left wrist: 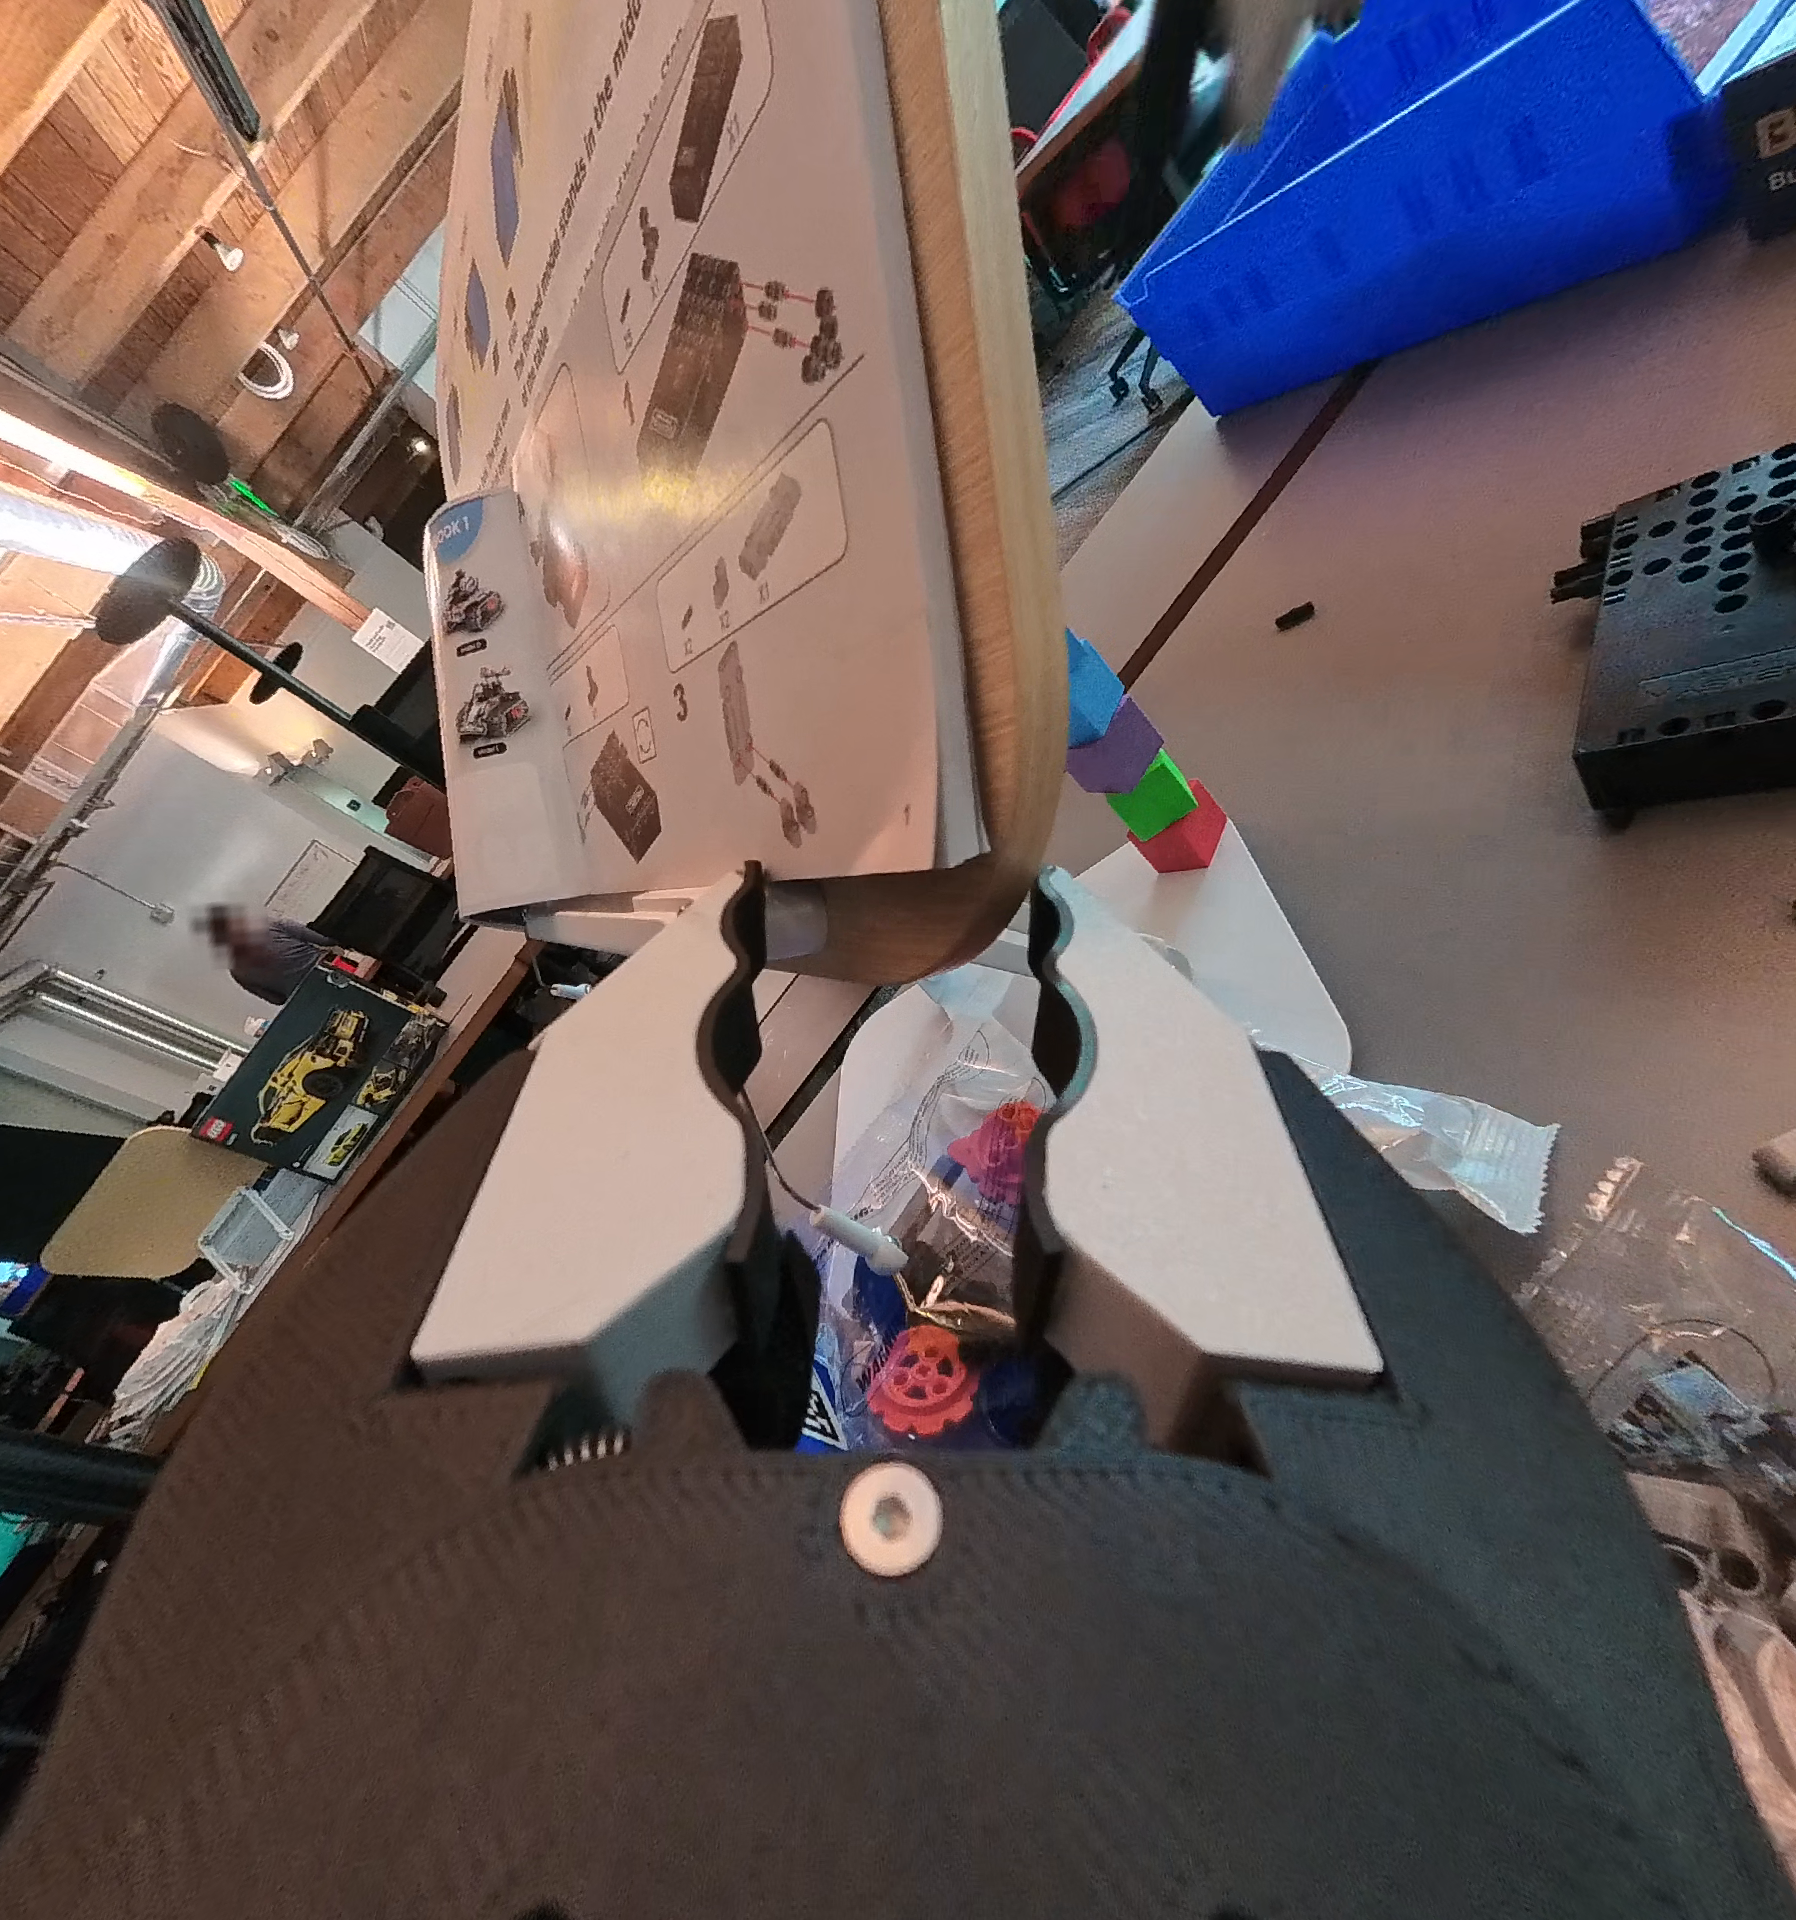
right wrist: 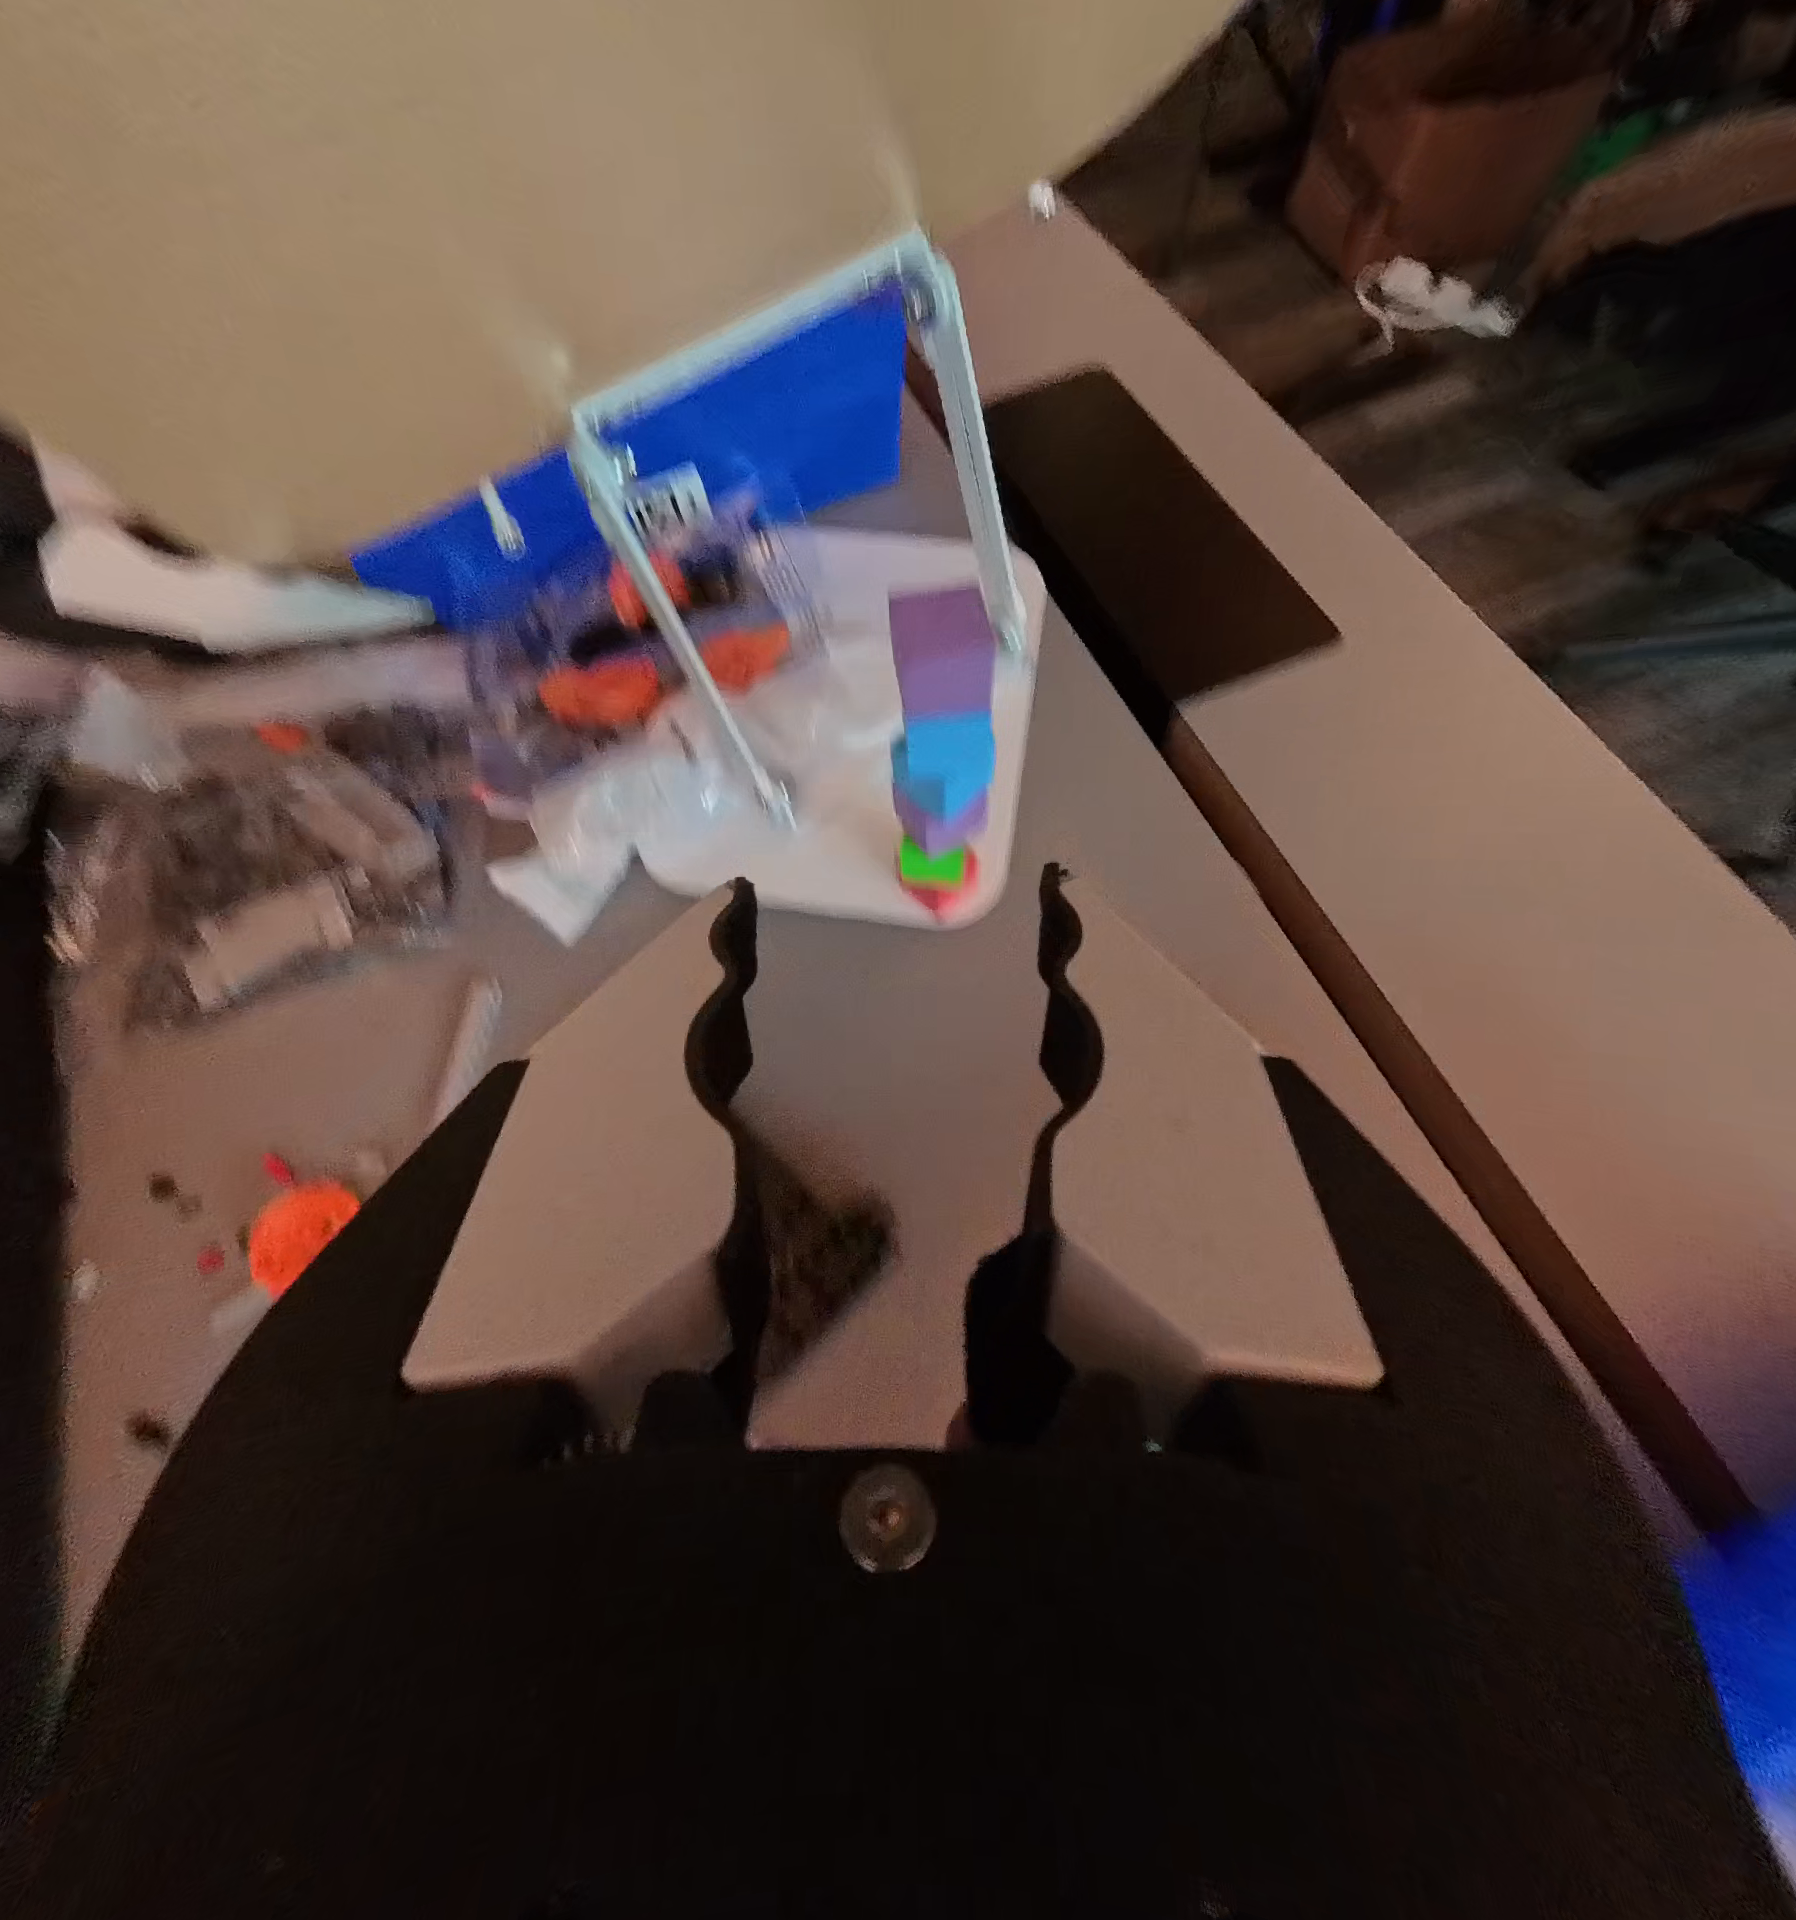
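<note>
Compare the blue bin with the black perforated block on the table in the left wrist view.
The blue bin is bright blue and open-topped with sloped walls; the black perforated block is a flat black slab.
The bin's walls are plain; the block's top is dotted with round holes.
The bin sits farther back; the block lies nearer.
Both rest on the same table.

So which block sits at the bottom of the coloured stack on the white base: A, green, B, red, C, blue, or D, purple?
B: in the left wrist view the red block lies lowest in the stack, on the white base, with the green block right above it.
</note>
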Demonstrator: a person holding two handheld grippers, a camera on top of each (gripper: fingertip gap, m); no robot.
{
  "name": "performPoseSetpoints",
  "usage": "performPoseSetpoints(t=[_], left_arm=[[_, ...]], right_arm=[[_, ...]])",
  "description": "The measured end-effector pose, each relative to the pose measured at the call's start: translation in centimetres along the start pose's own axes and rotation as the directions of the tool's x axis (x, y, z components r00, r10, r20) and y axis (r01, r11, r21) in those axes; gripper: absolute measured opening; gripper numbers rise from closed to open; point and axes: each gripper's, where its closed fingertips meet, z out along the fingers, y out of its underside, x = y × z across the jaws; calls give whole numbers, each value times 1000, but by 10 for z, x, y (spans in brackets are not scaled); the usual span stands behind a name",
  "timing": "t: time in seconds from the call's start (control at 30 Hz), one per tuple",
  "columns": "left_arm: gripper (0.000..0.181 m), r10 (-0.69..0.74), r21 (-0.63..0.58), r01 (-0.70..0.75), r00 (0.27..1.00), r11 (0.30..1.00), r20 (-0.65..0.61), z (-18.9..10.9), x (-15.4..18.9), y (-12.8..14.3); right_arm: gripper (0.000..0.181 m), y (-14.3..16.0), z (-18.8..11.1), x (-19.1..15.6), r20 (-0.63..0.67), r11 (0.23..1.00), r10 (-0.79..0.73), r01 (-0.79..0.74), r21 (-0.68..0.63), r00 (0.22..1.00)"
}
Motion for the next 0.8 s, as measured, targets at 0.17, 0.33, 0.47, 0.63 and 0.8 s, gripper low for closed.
performPoseSetpoints(t=[0.17, 0.33, 0.47, 0.63, 0.8], left_arm=[[49, -2, 0, 2, 1000, 1000, 0, 0, 0, 0], [49, -4, -1, 4, 1000, 1000, 3, 1, 0, -1], [50, -3, -4, 3, 1000, 1000, 5, 0, 0, 0], [50, 1, -7, -1, 1000, 1000, 4, 0, 0, 0], [50, 0, -7, 0, 1000, 1000, 3, 0, 0, 0]], right_arm=[[54, 88, -95, 24, -210, 925, -120, 32, -379, 970], [50, 182, -173, 47, -238, 789, -37, -117, -604, 971], [47, 230, -197, 57, -264, 675, -18, -183, -715, 964], [25, 254, -197, 59, -269, 619, 20, -223, -753, 963], [25, 218, -181, 56, -253, 718, 2, -178, -673, 967]])
